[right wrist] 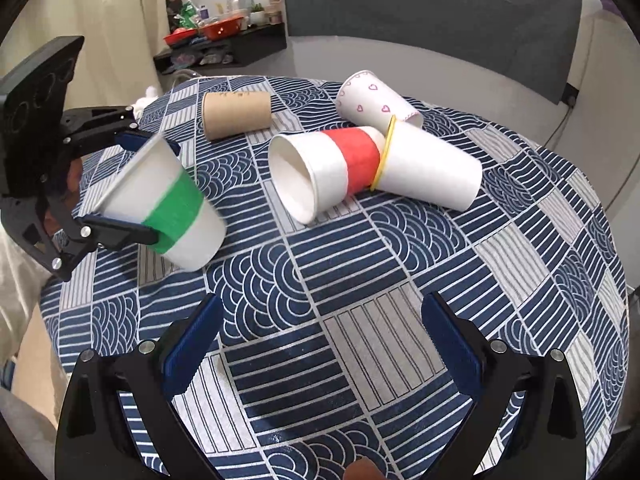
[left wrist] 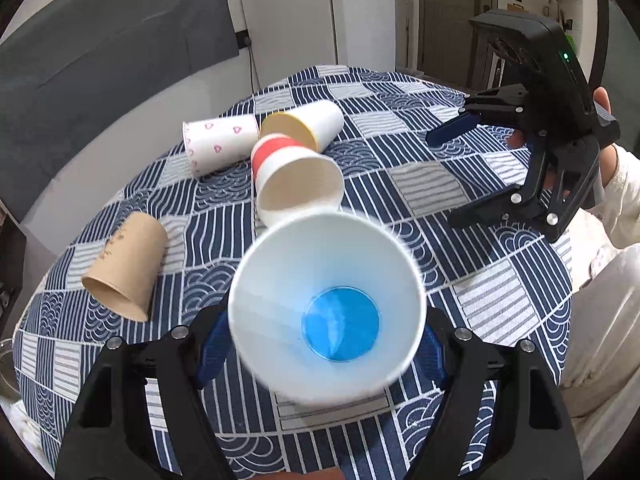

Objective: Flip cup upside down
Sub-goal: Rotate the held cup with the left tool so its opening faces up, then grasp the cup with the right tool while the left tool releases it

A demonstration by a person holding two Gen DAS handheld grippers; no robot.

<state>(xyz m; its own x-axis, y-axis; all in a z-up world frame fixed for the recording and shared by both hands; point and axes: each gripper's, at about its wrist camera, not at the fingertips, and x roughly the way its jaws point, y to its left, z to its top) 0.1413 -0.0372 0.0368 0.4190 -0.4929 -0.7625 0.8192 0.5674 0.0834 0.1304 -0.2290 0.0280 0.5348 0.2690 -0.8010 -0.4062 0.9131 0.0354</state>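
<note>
My left gripper [left wrist: 320,344] is shut on a white paper cup with a green band [right wrist: 168,200]. In the left wrist view the cup [left wrist: 326,304] fills the space between the fingers, with its mouth toward the camera and a blue bottom inside. In the right wrist view the left gripper [right wrist: 132,188] holds it tilted above the table, base down and to the right. My right gripper [right wrist: 320,344] is open and empty above the tablecloth; it also shows in the left wrist view [left wrist: 448,176] at the right.
A round table with a blue patterned cloth [right wrist: 360,280] carries several cups on their sides: a red-banded cup [right wrist: 324,172], a white cup with a yellow rim [right wrist: 432,168], a cup with pink hearts [right wrist: 372,100] and a brown cup [right wrist: 236,114].
</note>
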